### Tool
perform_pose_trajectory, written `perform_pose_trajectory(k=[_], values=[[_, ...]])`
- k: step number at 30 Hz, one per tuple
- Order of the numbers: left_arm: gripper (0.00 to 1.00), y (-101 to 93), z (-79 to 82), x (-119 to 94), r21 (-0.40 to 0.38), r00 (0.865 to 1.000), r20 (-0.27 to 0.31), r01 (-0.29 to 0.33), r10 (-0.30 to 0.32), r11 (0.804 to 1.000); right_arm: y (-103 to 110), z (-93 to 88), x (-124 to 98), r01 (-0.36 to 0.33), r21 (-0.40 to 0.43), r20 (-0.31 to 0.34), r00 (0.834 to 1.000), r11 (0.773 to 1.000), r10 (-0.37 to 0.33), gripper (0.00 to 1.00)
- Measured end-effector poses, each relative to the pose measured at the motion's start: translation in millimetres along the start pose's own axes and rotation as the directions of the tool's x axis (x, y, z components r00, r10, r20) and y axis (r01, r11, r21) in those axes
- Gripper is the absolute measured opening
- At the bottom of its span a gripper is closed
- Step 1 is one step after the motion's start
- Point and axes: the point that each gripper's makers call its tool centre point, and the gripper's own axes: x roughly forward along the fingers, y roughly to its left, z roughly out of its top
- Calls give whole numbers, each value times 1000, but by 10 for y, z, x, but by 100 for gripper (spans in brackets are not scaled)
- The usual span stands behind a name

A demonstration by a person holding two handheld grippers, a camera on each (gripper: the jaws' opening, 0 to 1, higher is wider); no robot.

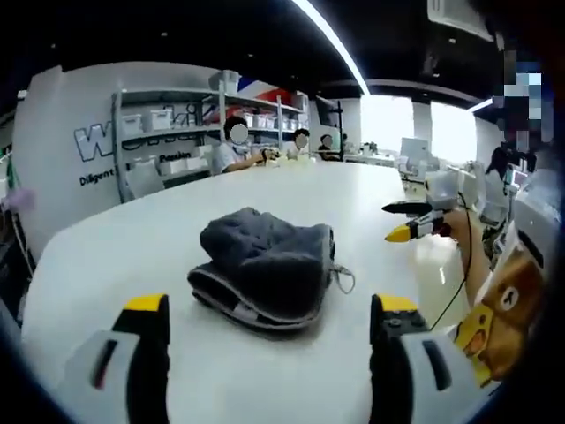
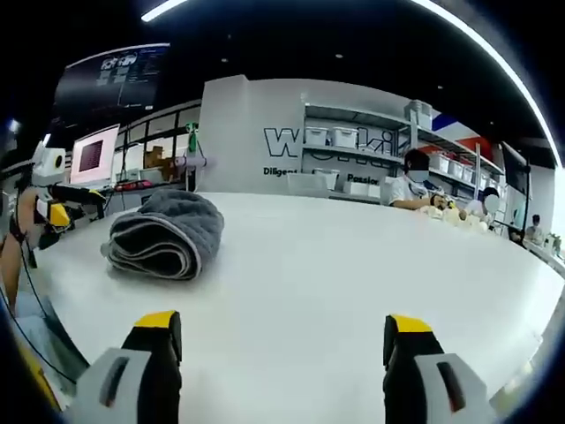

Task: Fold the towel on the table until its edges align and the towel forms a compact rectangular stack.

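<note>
Checking the fold looks like the step in hand: judged from both views the grey towel (image 1: 265, 269) is already a thick folded bundle, so the best move is probably a light tidy, squaring the loose top layer over the lower ones without dragging the stack across the white tabletop (image 1: 177, 230), then pulling both tools back. Left tongs (image 1: 269, 340) open wide, yellow-tipped jaws either side of the towel's near edge but short of it, holding nothing. Right tongs (image 2: 282, 340) also wide open and empty, over bare tabletop, towel (image 2: 166, 235) off to its left and well apart. The other tool's yellow and black tip (image 1: 415, 228) shows at the right of the left gripper view, above the tabletop, clear of the towel. Towel look: dark grey, plush, quilted texture, light-edged hem showing as stacked layers at the open side, rounded fold on top, small hanging loop (image 1: 342, 278) sticking out beside it. Edges roughly aligned, top layer a bit rumpled. Sits mid-tabletop, in plain sight.
</note>
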Motion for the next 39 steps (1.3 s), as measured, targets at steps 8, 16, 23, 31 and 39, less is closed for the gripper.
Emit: perform_pose_trajectory(k=[8, 16, 23, 31, 39], values=[[99, 241, 278, 326, 124, 991, -46, 128, -123, 984, 104, 27, 94, -35, -4, -8, 999, 999, 35, 99], [98, 468, 434, 741, 278, 918, -93, 396, -386, 875, 411, 7, 146, -174, -27, -28, 985, 984, 173, 99], [86, 341, 285, 893, 243, 775, -235, 631, -587, 737, 567, 30, 132, -270, -18, -13, 963, 963, 269, 99], [65, 376, 259, 1056, 200, 698, -251, 715, -670, 670, 584, 35, 103, -290, -5, -5, 957, 957, 290, 99], [24, 346, 200, 1067, 188, 693, -240, 721, -680, 667, 622, 21, 90, -298, -6, -5, 954, 954, 298, 99]])
